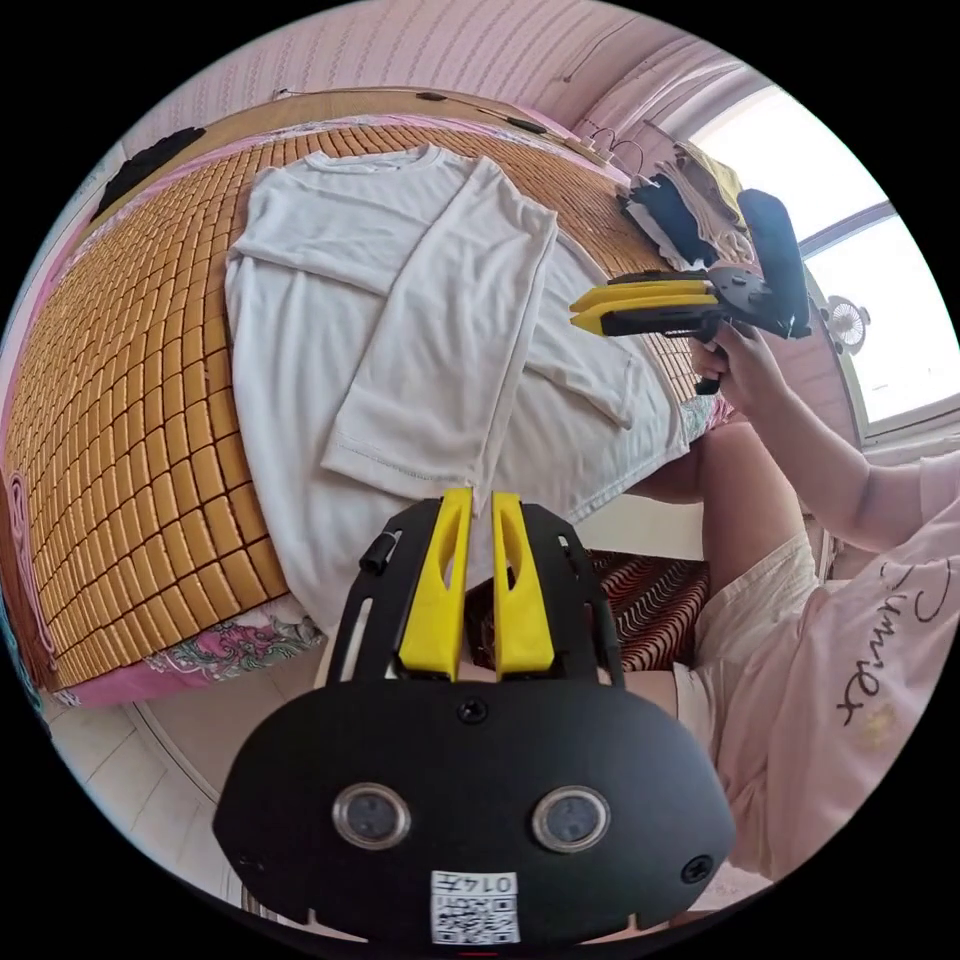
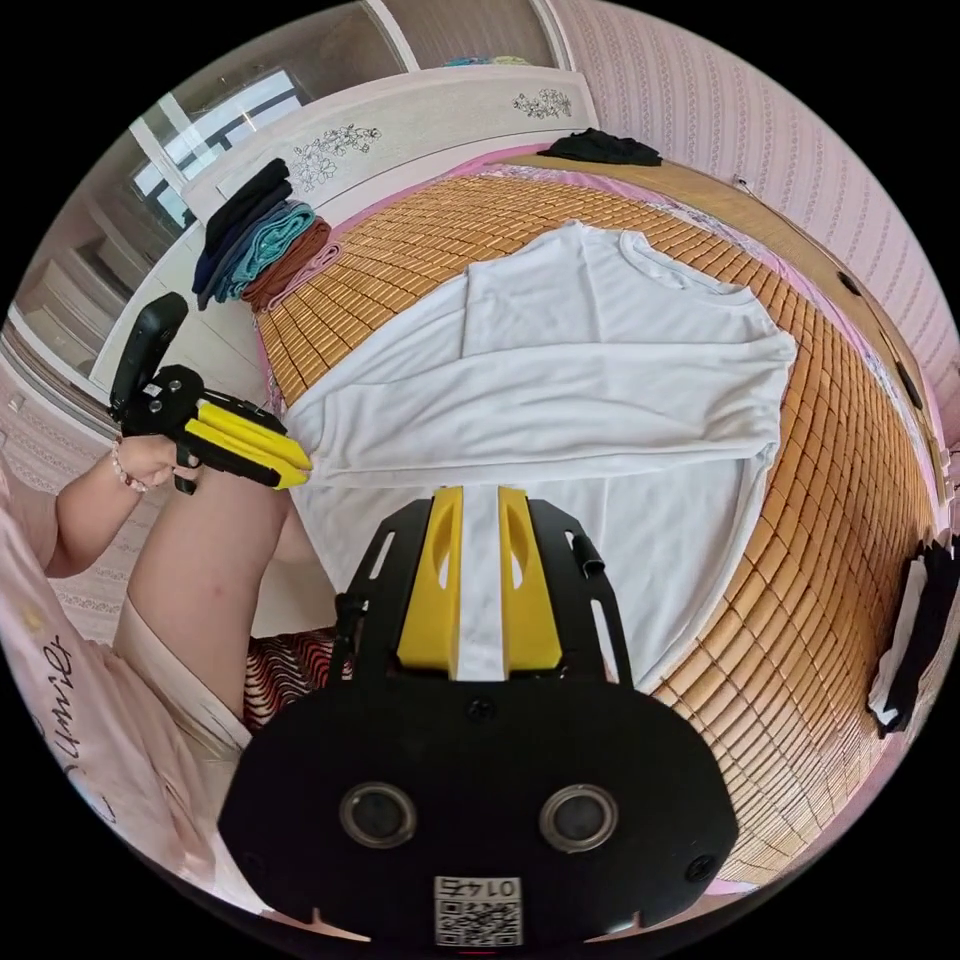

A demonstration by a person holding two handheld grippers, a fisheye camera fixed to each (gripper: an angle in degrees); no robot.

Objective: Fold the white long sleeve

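- Bamboo mat [image 1: 130,400] on the bed carried the white long sleeve [image 1: 330,330], both sleeves folded in.
- Left gripper [image 1: 478,500] hovered, jaws narrowly apart, empty.
- Right gripper [image 2: 480,495] likewise.

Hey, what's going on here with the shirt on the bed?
A person holding a gripper in each hand is folding a white long sleeve shirt spread on a bamboo mat. Both sleeves are already folded across the body. The left gripper and right gripper hover near the shirt's hem, jaws slightly apart and gripping nothing.
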